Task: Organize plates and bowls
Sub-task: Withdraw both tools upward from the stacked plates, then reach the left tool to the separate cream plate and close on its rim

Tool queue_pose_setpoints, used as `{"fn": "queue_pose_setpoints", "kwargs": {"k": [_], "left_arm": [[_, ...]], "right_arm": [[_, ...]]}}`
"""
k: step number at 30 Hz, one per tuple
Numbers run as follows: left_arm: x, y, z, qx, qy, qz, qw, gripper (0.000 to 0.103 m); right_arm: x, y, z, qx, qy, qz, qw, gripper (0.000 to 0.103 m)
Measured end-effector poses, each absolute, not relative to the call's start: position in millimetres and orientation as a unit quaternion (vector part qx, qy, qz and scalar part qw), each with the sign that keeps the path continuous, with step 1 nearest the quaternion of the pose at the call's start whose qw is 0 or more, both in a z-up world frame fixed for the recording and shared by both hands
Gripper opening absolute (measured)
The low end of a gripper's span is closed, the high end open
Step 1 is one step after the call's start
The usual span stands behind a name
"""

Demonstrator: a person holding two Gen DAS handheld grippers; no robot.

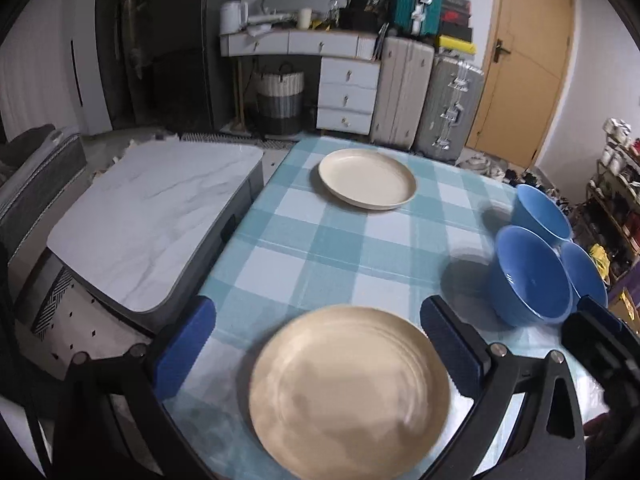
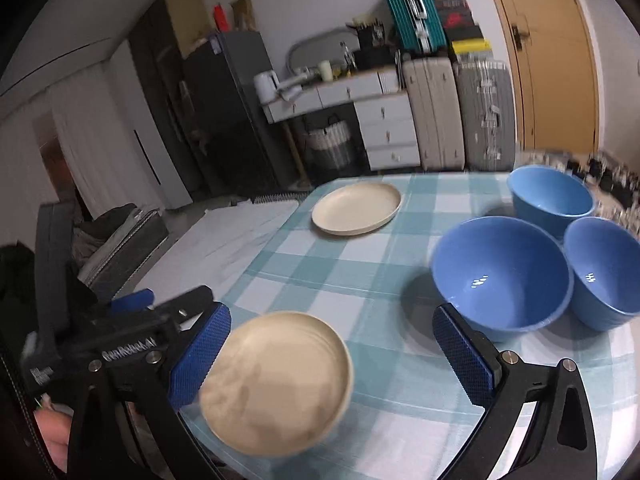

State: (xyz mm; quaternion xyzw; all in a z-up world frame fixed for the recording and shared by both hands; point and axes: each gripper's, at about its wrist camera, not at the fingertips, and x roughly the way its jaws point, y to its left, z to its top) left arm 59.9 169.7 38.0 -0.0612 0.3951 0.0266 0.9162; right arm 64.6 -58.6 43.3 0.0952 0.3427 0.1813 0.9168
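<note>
A cream plate lies on the checked tablecloth near the front edge, right below my open left gripper; it also shows in the right wrist view. A second cream plate lies at the far side. Three blue bowls stand upright at the right: a near one, a far one and a right one. My right gripper is open and empty, in front of the near bowl. The left gripper shows at the left of that view.
The table has a blue and white checked cloth. A lower marble-top table adjoins it on the left. Drawers, suitcases and a door stand behind. A shelf of clutter is at the right.
</note>
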Motion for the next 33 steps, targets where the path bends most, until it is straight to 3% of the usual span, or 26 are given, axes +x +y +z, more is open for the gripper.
{"fn": "queue_pose_setpoints", "kwargs": {"k": [8,15,22,26,33], "left_arm": [[156.2,208.2,25.8,-0.096,0.461,0.038,0.881,0.103],[242.3,238.7,-15.9,-0.141,0.505,0.040,0.850,0.103],[315.3,245.9,-55.7,-0.205,0.529,0.026,0.823,0.103],[350.2,227.6,-66.5,-0.173,0.536,0.010,0.826,0.102],[388.1,227.7,-89.6,-0.206,0.538,-0.017,0.817,0.093]], "right_arm": [[150.1,-29.6,68.3,0.109,0.406,0.146,0.896,0.102],[238.0,-9.6,62.9,0.125,0.460,0.140,0.868,0.102],[322.7,9.2,32.6,0.078,0.496,0.131,0.855,0.102],[357.3,5.3,10.8,0.088,0.519,0.108,0.843,0.102],[387.7,1.0,-9.5,0.079,0.539,0.090,0.834,0.102]]}}
